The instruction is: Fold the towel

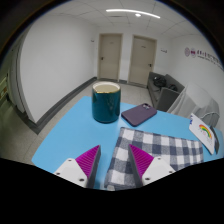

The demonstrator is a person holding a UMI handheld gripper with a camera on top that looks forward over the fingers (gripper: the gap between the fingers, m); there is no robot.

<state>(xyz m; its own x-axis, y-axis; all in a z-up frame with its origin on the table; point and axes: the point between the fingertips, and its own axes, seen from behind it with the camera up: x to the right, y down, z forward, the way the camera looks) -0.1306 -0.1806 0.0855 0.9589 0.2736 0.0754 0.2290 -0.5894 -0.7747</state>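
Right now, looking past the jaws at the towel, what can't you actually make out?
All from the gripper view:
- Checked towel: near edge hidden behind the finger pads; its full extent and any folds cannot be told.
- Mug: contents not visible; the rim blocks the inside.
- Dark flat item: too small to identify.
- Colourful object: cut off beyond the towel.
- Gripper: jaws open, holding nothing.

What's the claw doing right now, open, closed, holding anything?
Claw: open, holding nothing; the checkered towel on the blue table lies between and ahead of its fingers.
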